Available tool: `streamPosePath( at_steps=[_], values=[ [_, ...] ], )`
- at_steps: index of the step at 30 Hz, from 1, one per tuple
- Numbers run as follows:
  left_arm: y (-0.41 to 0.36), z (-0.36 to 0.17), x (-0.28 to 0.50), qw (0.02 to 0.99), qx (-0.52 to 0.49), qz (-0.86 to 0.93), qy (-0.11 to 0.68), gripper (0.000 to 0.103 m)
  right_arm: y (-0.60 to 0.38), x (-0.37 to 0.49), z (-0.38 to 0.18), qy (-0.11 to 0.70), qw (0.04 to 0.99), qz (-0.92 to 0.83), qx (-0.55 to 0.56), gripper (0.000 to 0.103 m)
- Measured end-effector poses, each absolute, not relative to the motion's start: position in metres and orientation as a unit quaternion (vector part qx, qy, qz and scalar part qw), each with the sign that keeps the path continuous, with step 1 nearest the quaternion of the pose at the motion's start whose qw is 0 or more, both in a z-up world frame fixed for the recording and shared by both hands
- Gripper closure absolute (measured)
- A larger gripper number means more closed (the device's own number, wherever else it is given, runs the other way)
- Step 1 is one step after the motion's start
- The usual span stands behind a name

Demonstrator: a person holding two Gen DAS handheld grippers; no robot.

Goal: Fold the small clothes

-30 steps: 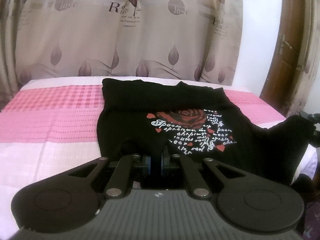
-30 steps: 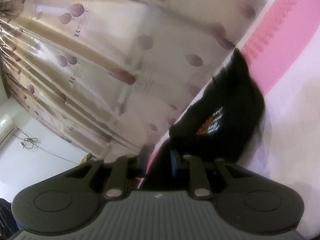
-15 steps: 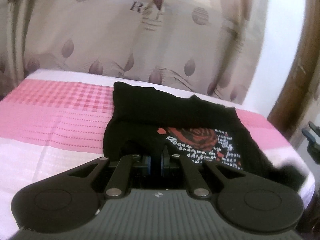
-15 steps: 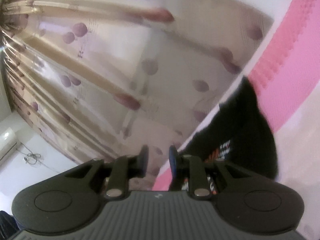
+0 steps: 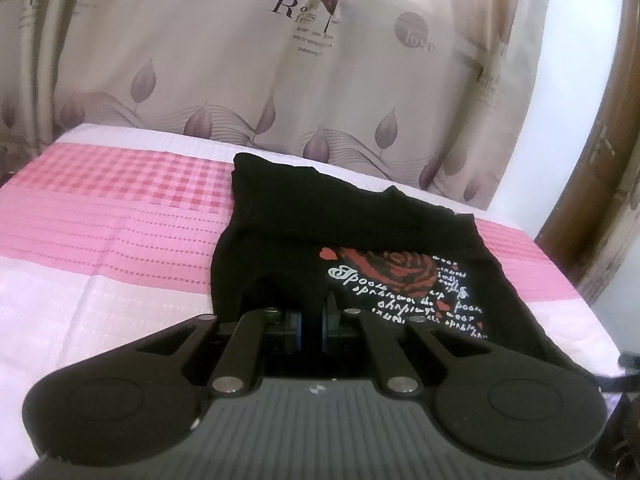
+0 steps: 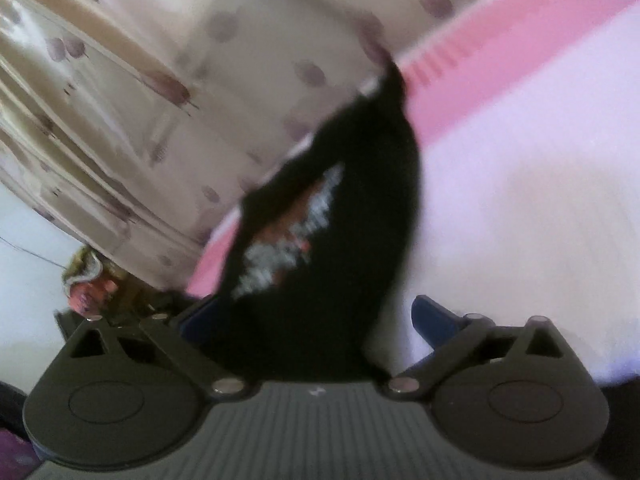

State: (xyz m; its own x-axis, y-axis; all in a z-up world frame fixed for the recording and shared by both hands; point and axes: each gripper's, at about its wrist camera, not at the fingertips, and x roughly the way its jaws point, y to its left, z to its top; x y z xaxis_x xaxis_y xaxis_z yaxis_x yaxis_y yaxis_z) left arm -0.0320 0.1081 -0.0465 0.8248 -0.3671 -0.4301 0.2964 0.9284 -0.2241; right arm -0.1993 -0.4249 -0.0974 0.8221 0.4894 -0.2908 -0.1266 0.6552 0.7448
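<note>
A black T-shirt (image 5: 360,232) with a red rose and white lettering lies on the pink and white bed (image 5: 120,240), its top part folded over. My left gripper (image 5: 313,322) is shut on the shirt's near edge, and the cloth arches up around the pads. In the blurred right wrist view the shirt (image 6: 352,208) runs away from my right gripper (image 6: 312,314). Its jaws are opening wide; the cloth lies between them, and the blue fingers (image 6: 434,318) stand clear of it.
A beige curtain (image 5: 240,80) with leaf prints hangs behind the bed. A brown wooden door (image 5: 600,180) stands at the right. The bed's right edge (image 5: 592,320) drops off close to the shirt. Bare bedspread stretches to the left.
My right gripper has gone from shut on the shirt's side to wide open, letting the cloth go. The raised right side of the shirt now lies flat. The left gripper keeps its hold.
</note>
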Motion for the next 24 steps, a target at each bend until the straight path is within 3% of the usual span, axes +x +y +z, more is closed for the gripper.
streamPosePath(
  at_steps=[3,4,5,7,16,24],
  values=[
    [0.109,-0.047,-0.033,0.952,-0.075,-0.173,0.241,0.095,-0.410,-0.202,-0.111,0.252,0.875,0.200,0.362,0.003],
    [0.109,-0.047,-0.033,0.952,-0.077,-0.172,0.241,0.095,-0.404,-0.203,-0.113,0.254,0.879,0.206,0.346,0.009],
    [0.110,-0.047,-0.033,0.952,-0.078,-0.171,0.242,0.095,-0.396,-0.202,-0.114,0.259,0.883,0.211,0.331,0.041],
    [0.112,-0.047,-0.034,0.952,-0.080,-0.171,0.241,0.095,-0.391,-0.197,-0.115,0.272,0.872,0.226,0.338,0.088],
    [0.115,-0.036,-0.032,0.956,-0.116,-0.182,0.197,0.095,-0.416,-0.178,-0.062,0.119,0.833,0.303,0.448,0.088],
    [0.119,-0.024,-0.019,0.961,-0.143,-0.168,0.165,0.095,-0.446,-0.145,-0.037,0.050,0.828,0.286,0.480,0.088]
  ],
)
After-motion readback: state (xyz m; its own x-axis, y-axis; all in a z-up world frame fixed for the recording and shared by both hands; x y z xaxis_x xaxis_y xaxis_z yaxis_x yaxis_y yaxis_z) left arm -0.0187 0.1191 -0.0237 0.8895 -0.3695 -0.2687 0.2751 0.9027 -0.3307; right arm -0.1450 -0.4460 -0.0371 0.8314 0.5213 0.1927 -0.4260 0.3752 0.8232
